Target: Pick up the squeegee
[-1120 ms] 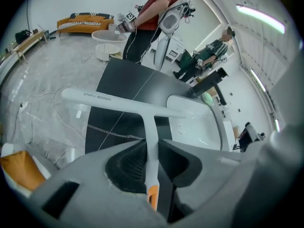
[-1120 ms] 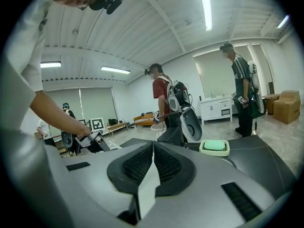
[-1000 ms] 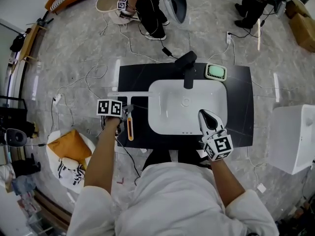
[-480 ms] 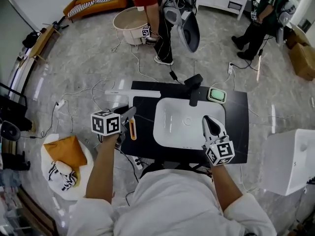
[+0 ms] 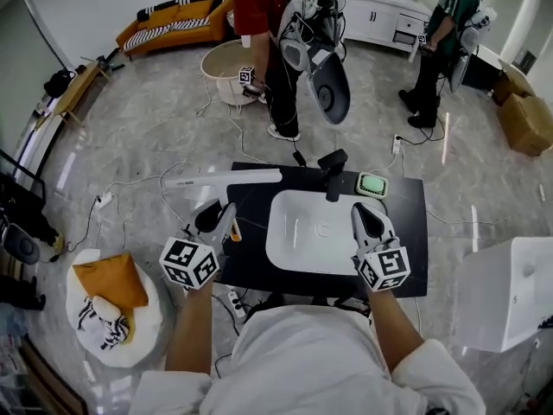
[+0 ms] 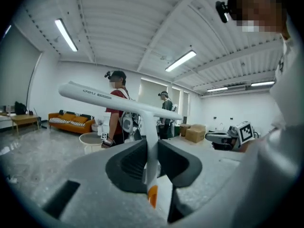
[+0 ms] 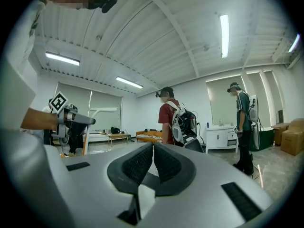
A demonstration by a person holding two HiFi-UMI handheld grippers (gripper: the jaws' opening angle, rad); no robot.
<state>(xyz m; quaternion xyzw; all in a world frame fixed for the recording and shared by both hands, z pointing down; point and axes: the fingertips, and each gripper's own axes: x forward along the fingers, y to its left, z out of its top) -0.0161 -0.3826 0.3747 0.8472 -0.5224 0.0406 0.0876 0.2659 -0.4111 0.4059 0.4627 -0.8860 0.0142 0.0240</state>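
Observation:
The squeegee has a long white blade bar, a white handle and an orange handle end. My left gripper is shut on the handle and holds it up in the air over the left end of the black counter. In the left gripper view the handle stands upright between the dark pads, and the blade bar crosses above them. My right gripper hovers over the right side of the white sink, shut and with nothing in it. In the right gripper view its pads meet, and the left gripper with the squeegee shows at far left.
A black faucet and a green-and-white dish stand at the counter's back edge. Two people stand beyond the counter. A white box stands right, an orange bag left, and cables lie on the floor.
Both grippers have risen. The left one lifted the squeegee off the counter and rolled, so the blade bar now hangs in the air. The right gripper stayed shut.

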